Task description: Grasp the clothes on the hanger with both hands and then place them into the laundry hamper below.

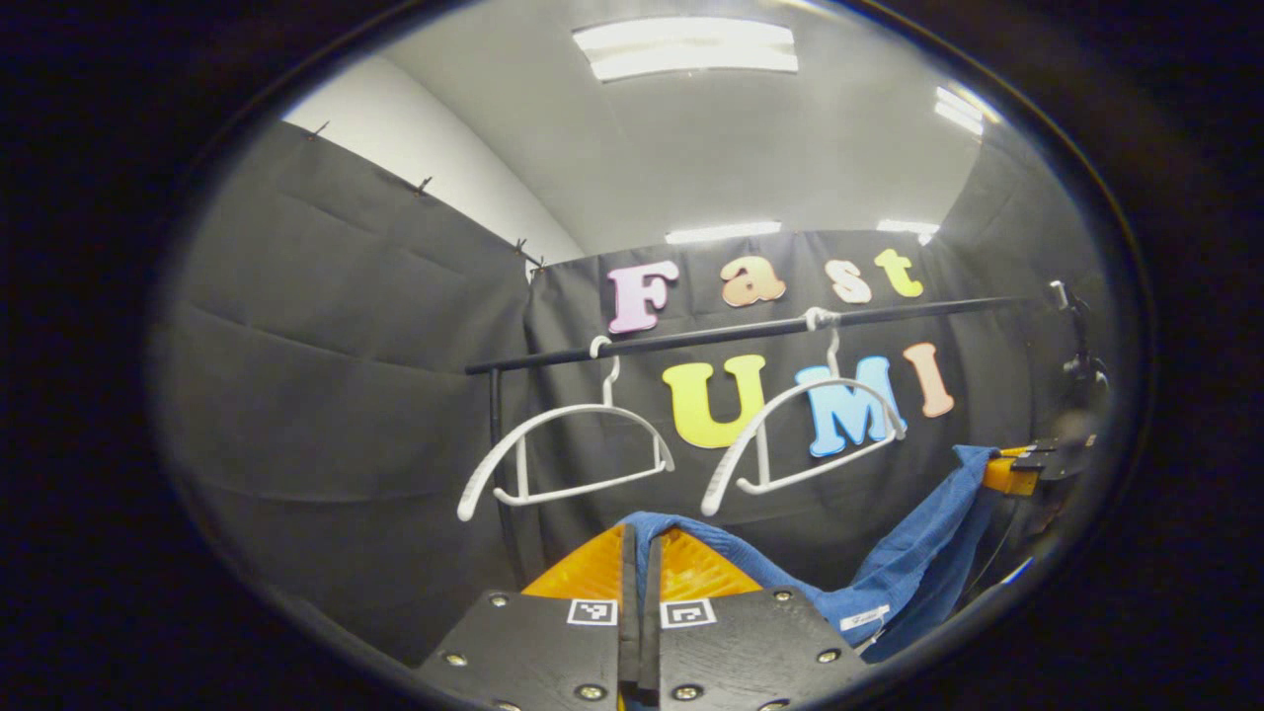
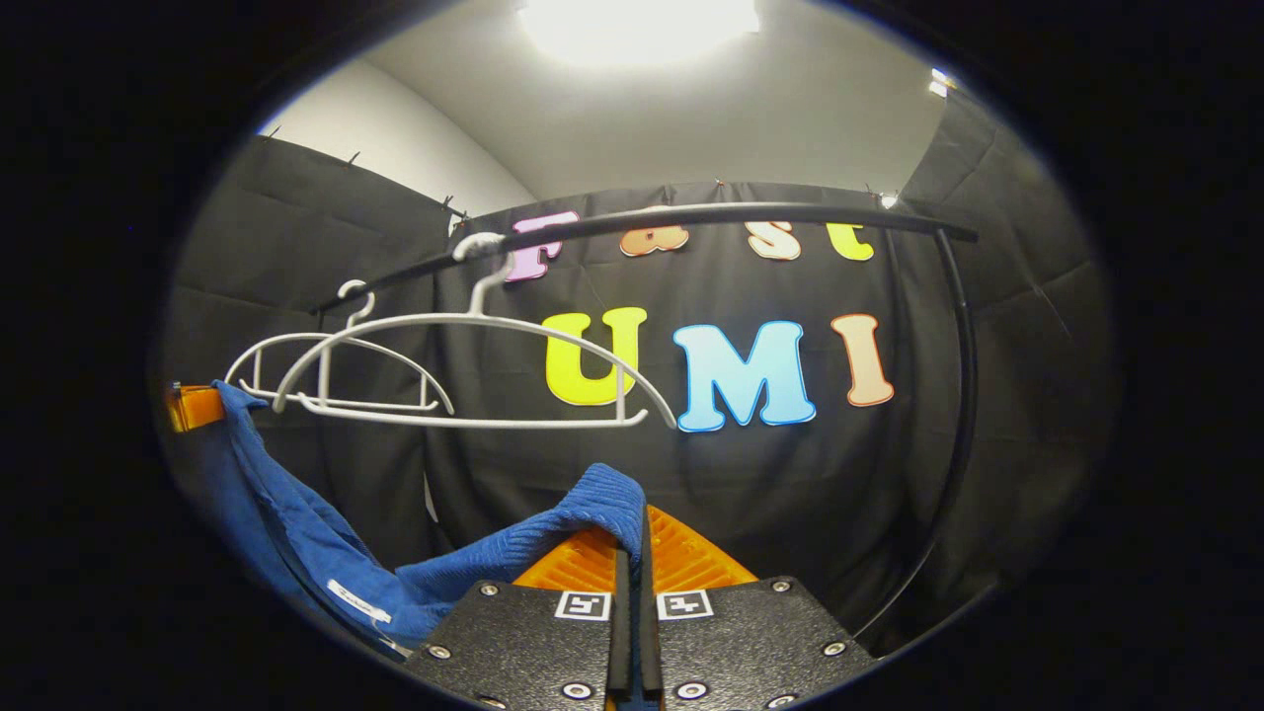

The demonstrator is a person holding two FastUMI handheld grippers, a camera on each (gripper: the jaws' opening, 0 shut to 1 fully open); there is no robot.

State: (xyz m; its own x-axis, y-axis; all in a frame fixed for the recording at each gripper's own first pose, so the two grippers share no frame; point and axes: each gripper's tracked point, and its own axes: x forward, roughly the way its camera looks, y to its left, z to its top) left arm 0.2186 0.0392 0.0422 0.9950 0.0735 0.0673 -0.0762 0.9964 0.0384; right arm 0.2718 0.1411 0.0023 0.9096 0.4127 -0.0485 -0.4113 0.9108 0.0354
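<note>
Now | left claw closed on blue garment | right claw closed on its other end | cloth sags between them, off both hangers, long axis left-right | hamper presumably below: lower both together.

You get no writing you can read here. The small white tag sewn on the blue garment carries print too small and blurred to make out. Just below the garment's pinched edge, the left gripper and the right gripper each bear two square black-and-white code markers, which are patterns, not words or numbers.
</note>
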